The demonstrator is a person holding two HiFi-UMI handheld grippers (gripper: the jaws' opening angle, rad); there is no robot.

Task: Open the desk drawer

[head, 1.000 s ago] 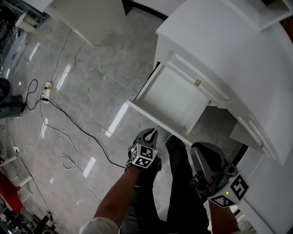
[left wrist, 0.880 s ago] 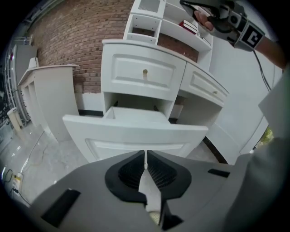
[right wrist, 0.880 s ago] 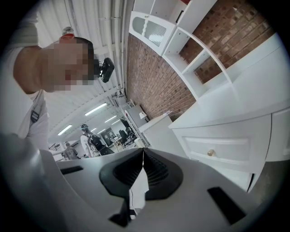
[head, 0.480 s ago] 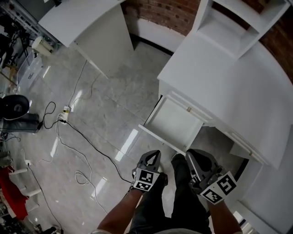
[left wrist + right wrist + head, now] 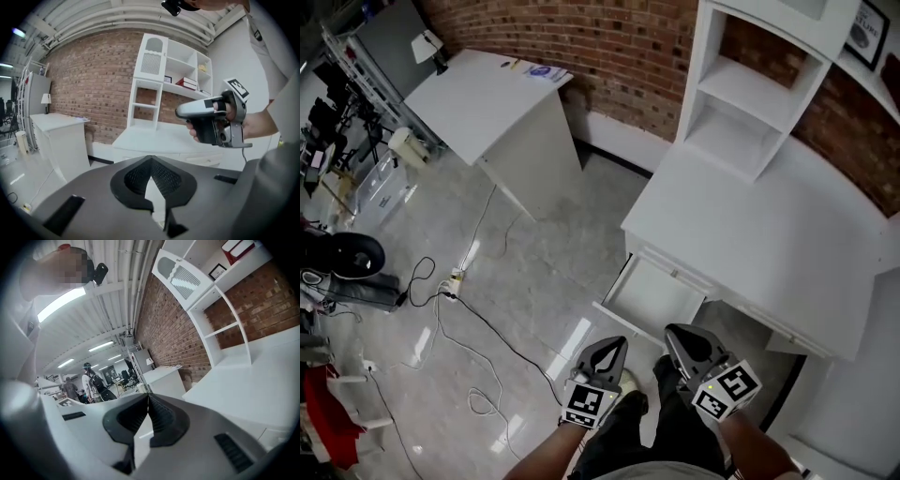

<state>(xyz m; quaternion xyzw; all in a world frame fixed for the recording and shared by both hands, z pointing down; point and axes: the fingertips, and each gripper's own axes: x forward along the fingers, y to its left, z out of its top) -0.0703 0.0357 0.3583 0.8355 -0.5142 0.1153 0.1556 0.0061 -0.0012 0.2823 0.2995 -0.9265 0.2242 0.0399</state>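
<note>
The white desk has its left drawer pulled out, with nothing seen inside it. Both grippers hang in the air in front of the desk, well above the floor and clear of the drawer. My left gripper is shut and holds nothing; in the left gripper view its pads meet, with the desk top beyond. My right gripper is also shut with nothing in it, its pads closed. The left gripper view also shows the right gripper in a hand.
A white hutch with shelves stands on the desk against the brick wall. A second white desk stands at the upper left. Cables and a power strip lie on the shiny floor. People stand far off.
Both grippers have risen and drawn back from the front edge of the drawer, the left more than the right. The drawer stays open and now looks smaller and farther below.
</note>
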